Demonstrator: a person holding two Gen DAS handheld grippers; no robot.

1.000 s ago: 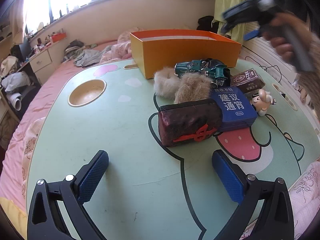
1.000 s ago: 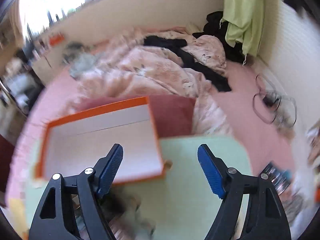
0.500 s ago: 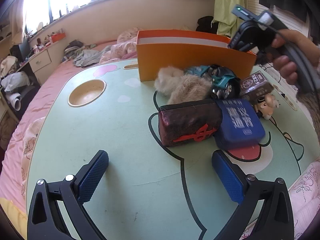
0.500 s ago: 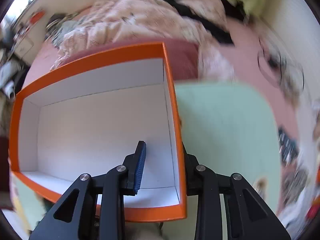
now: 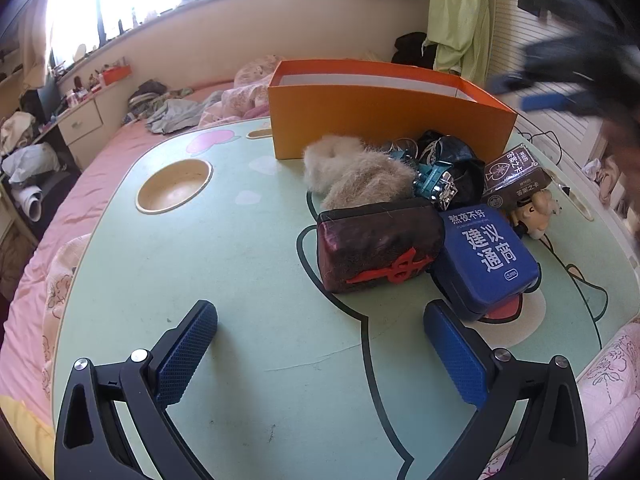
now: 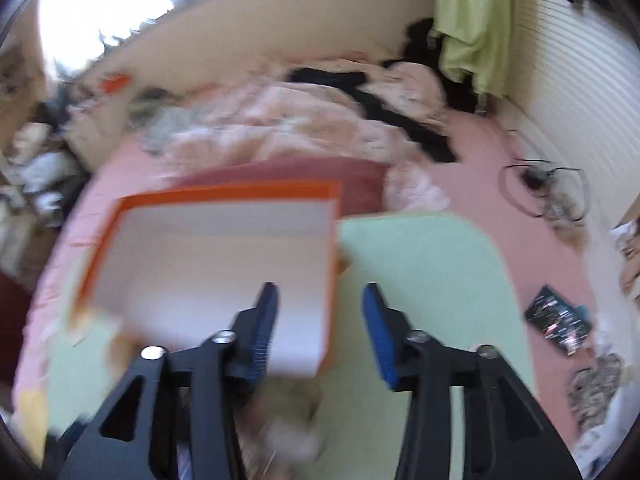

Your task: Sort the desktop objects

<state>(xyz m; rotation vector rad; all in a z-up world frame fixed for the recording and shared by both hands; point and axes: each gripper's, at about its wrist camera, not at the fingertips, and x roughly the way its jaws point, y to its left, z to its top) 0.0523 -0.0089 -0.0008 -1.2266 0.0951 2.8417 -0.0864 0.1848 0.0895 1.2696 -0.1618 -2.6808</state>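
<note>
The right gripper (image 6: pixel 320 316) has just been opening and holds nothing, above the orange box (image 6: pixel 224 248). The left gripper (image 5: pixel 320 344) is spread wide over the desk (image 5: pixel 240 280). Next, I think, one must pick a toy (maybe the blue tin (image 5: pixel 486 256)).

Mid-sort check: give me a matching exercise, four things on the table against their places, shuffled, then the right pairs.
Things:
1. orange box
2. blue case
3. furry scrunchie
4. playing-card box

Places:
A. right of the dark red pouch, touching it
B. at the table's far edge, behind the pile
C. just behind the blue case, beside the small figurine
D. in front of the orange box, left of the teal toy car

Pairs: 1-B, 2-A, 3-D, 4-C
</note>
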